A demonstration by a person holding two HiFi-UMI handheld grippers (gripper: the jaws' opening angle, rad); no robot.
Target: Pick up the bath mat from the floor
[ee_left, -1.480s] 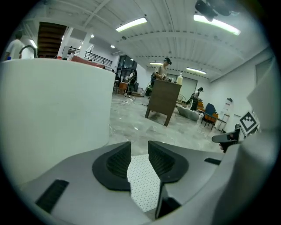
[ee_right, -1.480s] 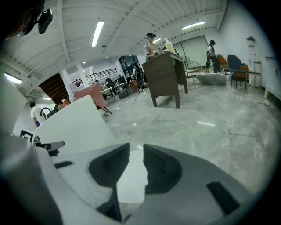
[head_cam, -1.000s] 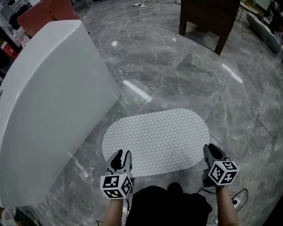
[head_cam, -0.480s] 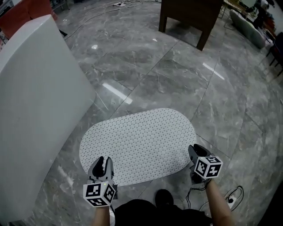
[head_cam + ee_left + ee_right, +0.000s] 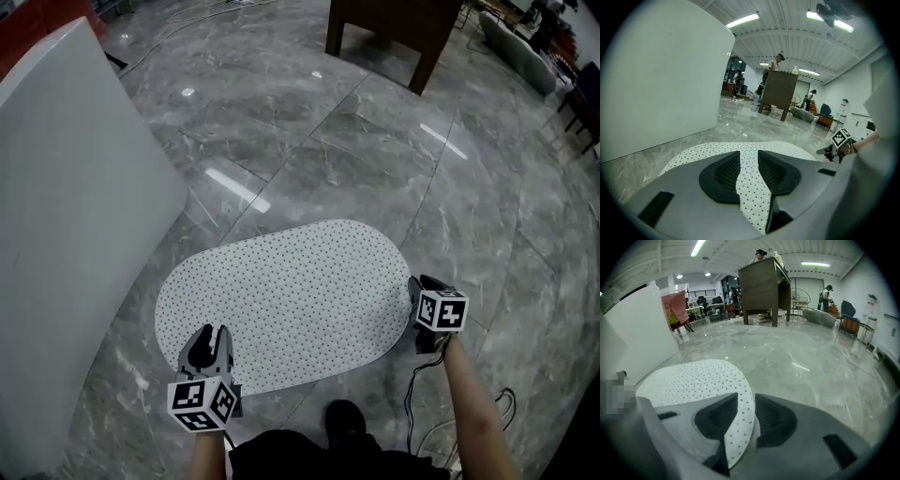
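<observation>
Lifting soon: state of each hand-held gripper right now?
Left hand-held gripper: closed on the bath mat.
Right hand-held gripper: closed on it too.

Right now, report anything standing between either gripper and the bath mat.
Nothing visible does. The left gripper has its jaws closed on the near edge of the bath mat. The right gripper grips the mat's right end, where the edge curls up between its jaws.
</observation>
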